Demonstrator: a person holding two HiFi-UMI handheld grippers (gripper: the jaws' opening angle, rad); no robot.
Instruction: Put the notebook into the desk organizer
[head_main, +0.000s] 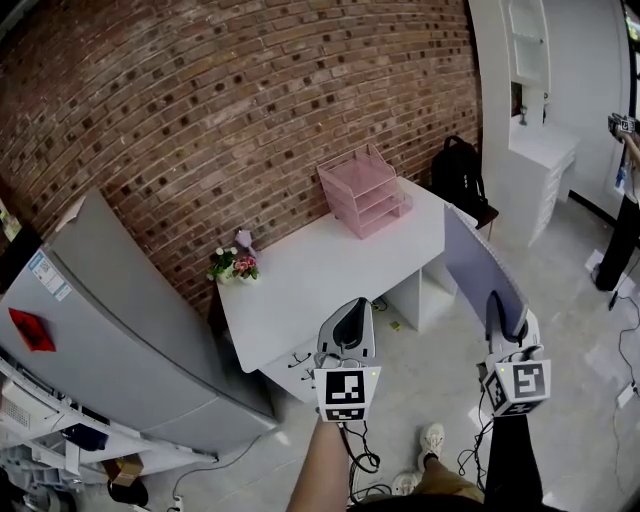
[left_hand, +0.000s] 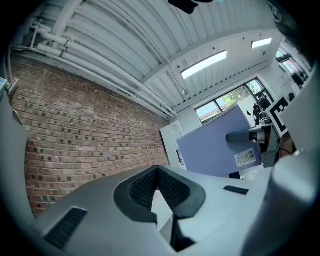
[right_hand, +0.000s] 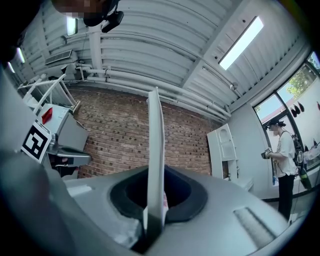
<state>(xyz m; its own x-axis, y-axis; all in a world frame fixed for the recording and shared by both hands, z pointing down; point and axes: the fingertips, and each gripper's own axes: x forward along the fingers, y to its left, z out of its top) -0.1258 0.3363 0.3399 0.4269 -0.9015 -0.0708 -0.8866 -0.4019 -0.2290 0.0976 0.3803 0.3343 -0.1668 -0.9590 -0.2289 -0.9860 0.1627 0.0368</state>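
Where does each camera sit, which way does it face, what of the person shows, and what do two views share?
Head view: on the head, looking down at desk and organizer; left gripper, right gripper, forearms show.
Left gripper view: on that gripper, tilted up at brick wall, ceiling; own shut fingers.
Right gripper view: up along the notebook its fingers clamp.
Shared: notebook, all three.
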